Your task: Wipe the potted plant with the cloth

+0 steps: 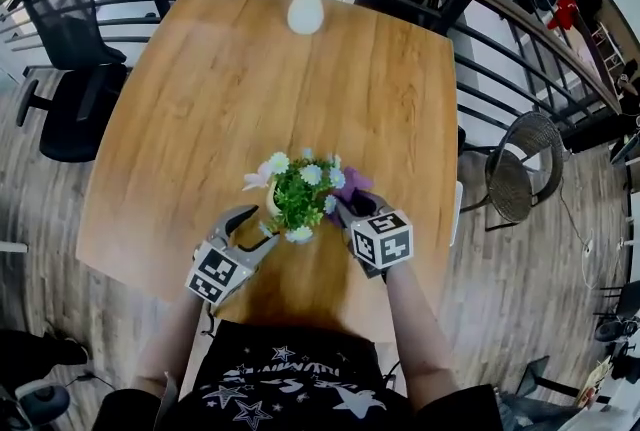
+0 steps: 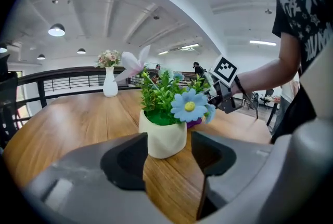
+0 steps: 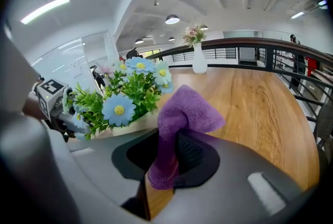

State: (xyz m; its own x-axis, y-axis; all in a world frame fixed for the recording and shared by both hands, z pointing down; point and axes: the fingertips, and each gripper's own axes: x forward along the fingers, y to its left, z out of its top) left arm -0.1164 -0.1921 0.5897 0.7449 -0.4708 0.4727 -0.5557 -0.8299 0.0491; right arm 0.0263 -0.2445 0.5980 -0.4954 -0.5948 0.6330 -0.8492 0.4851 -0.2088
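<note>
Two grippers flank the cream-potted blue-flowered plant (image 1: 298,194) near the front of the wooden table (image 1: 250,79) — left gripper (image 2: 166,158) with jaws apart beside the pot, right gripper (image 3: 164,160) pinching a purple fleecy cloth (image 3: 182,114) — seemingly the approach; next the cloth must meet the leaves.

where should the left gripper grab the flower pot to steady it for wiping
Take the cream pot by its plain wall, below the leaves, coming in level from the side away from the cloth. It stands upright, and the flowers spread over the rim, blocking a grip from above. The left gripper's open jaws face it.
</note>
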